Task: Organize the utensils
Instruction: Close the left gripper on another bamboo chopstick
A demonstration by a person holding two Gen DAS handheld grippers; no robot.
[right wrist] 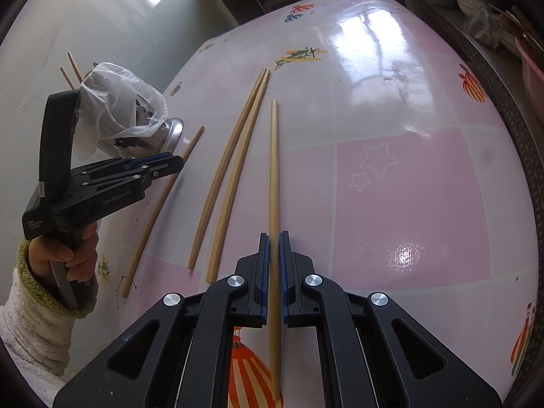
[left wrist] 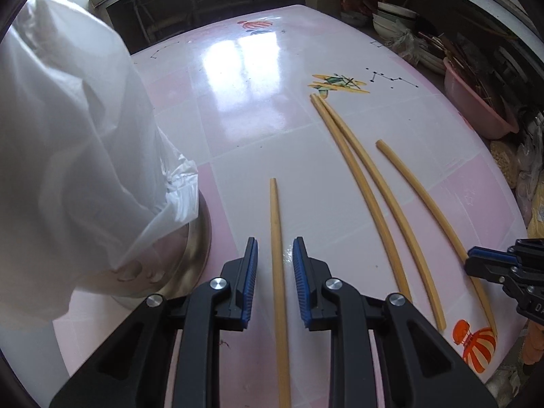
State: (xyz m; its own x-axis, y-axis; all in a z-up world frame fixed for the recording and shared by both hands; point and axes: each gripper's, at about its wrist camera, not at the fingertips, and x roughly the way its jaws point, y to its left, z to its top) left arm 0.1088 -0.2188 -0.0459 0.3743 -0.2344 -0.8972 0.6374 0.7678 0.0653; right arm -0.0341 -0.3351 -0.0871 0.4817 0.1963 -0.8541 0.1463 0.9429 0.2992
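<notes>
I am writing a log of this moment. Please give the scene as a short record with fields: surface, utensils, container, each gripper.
surface: pink tablecloth
utensils: four chopsticks lying on the cloth
container: metal holder under a plastic bag, two sticks inside
left gripper: open, jaws around one chopstick without touching
right gripper: shut on the rightmost chopstick

Four chopsticks (left wrist: pixel 360 183) lie on table (left wrist: pixel 238 119), right of holder (left wrist: pixel 193 255)
</notes>
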